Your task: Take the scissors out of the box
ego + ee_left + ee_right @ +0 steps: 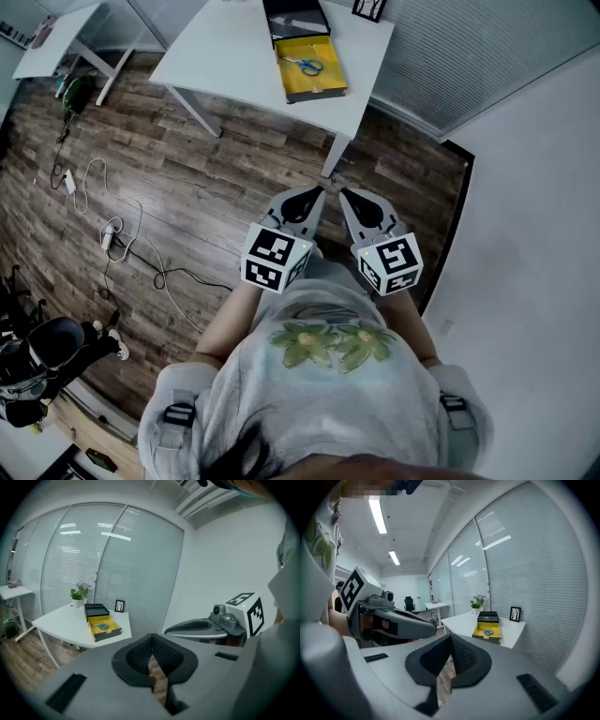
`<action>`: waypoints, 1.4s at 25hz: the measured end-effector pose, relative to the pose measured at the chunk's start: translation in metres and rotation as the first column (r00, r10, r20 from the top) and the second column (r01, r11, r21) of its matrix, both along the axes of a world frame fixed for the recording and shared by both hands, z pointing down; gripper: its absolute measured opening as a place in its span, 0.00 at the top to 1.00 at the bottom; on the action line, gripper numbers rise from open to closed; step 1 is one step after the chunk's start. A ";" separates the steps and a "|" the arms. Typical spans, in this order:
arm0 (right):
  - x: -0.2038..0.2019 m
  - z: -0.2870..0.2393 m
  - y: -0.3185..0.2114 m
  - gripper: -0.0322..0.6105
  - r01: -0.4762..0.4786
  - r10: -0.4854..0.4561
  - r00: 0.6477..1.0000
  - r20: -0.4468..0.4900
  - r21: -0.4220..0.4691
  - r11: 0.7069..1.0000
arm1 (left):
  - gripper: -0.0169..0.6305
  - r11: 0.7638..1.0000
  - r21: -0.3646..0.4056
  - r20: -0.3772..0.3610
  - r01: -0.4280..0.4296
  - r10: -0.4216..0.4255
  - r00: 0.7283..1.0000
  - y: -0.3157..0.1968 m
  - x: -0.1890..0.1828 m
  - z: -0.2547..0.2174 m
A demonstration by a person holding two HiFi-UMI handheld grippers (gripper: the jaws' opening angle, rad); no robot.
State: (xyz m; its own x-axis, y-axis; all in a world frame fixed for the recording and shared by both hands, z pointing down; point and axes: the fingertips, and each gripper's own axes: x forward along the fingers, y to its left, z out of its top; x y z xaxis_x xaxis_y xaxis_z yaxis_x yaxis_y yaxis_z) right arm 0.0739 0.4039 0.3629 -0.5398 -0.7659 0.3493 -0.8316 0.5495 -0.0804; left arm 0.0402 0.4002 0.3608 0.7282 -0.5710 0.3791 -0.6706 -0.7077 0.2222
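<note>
Both claws are pressed together with nothing between them. The left claw (315, 197) and right claw (348, 199) sit side by side, close to the person's body, tips toward the white counter (234, 47). The scissors (302, 65) lie in the open yellow box (323, 86) on that counter, well ahead of both claws and touching neither. They lie left of the left claw's line and right of the right claw's.
</note>
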 end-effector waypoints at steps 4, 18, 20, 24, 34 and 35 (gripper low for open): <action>0.002 -0.008 0.013 0.94 -0.004 0.004 1.000 -0.002 0.002 1.000 | 0.96 1.000 -0.016 0.019 0.006 -0.006 1.000 0.013 -0.002 -0.003; 0.005 -0.013 0.022 0.94 0.031 -0.030 0.999 -0.014 0.049 0.998 | 0.96 0.997 0.000 -0.020 0.077 -0.077 0.997 0.018 -0.006 -0.006; 0.006 -0.013 0.011 0.94 0.029 -0.028 1.000 -0.008 0.047 0.998 | 0.96 0.997 0.001 -0.014 0.076 -0.076 0.997 0.007 -0.007 -0.005; 0.011 -0.010 -0.016 0.94 0.020 -0.020 1.000 -0.006 0.050 0.999 | 0.96 0.997 0.002 -0.014 0.083 -0.083 0.996 -0.022 -0.008 0.000; 0.019 -0.015 -0.122 0.94 0.028 -0.026 0.998 -0.059 0.033 0.999 | 0.96 0.994 -0.017 -0.037 0.104 -0.104 0.994 -0.132 -0.012 0.003; 0.019 -0.013 -0.132 0.94 0.031 -0.029 0.998 -0.062 0.029 0.999 | 0.96 0.994 -0.019 -0.037 0.106 -0.106 0.994 -0.143 -0.013 0.004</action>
